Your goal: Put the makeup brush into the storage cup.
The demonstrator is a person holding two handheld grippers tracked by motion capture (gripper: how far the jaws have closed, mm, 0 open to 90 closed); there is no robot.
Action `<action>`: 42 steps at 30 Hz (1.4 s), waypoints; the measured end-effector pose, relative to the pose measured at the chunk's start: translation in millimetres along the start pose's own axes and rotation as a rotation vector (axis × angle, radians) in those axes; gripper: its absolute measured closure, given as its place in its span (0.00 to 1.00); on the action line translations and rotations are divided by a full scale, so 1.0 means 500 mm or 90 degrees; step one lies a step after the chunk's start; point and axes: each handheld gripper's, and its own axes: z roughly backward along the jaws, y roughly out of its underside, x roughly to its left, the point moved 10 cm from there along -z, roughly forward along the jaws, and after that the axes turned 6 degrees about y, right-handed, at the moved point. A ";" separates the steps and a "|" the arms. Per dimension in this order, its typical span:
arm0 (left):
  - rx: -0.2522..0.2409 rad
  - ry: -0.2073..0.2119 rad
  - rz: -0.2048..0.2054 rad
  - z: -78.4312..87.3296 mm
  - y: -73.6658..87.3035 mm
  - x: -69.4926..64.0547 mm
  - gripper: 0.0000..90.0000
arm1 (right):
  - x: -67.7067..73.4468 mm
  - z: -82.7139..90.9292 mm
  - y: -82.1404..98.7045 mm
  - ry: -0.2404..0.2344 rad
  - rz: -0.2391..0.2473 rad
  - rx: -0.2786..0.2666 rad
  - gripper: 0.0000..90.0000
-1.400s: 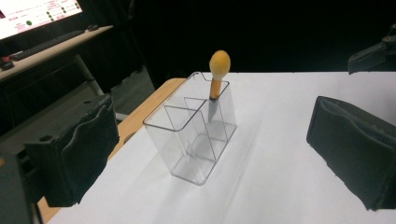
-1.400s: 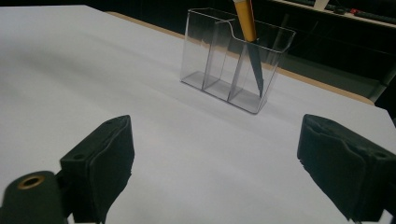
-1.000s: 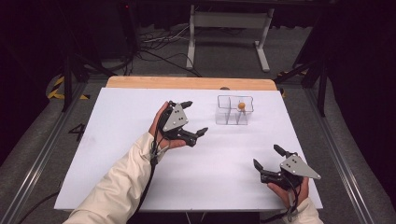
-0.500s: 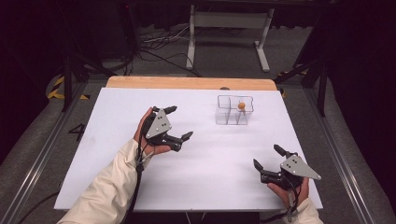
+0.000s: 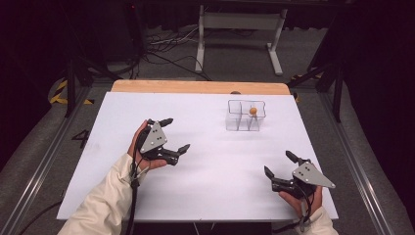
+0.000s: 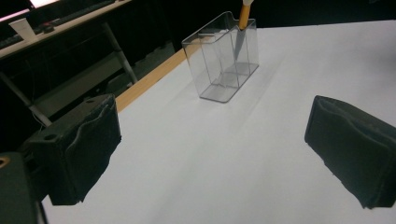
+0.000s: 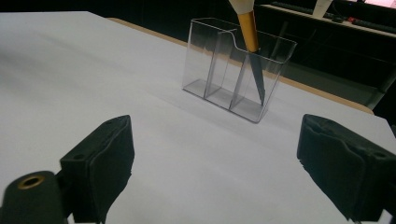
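High view: the left gripper point(image 5: 172, 135) hovers, jaws spread and empty, over the table's point(image 5: 210, 166) left half, the right gripper point(image 5: 282, 164) likewise released near the front right corner. Left gripper view and right gripper view: the clear organizer point(image 6: 223, 58) point(image 7: 238, 67) near the far edge holds an upright orange-handled tool point(image 7: 251, 46) in an end compartment

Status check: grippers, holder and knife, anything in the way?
Left gripper and right gripper open, empty. Orange-handled knife upright, blade down, in an end compartment of the clear holder. Nothing between.
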 end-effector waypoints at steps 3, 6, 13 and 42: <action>0.010 -0.001 -0.001 0.013 0.016 -0.002 0.05 | 0.001 -0.001 0.000 0.000 0.003 0.003 0.13; 0.017 -0.008 0.002 0.027 0.035 -0.002 0.05 | 0.004 -0.004 -0.001 -0.003 0.002 0.000 0.13; 0.022 -0.019 0.022 0.054 0.068 0.000 0.05 | 0.008 -0.007 -0.002 -0.007 0.003 0.001 0.13; 0.055 -0.056 0.059 0.165 0.150 0.009 0.05 | 0.018 -0.008 -0.006 -0.010 0.016 0.003 0.13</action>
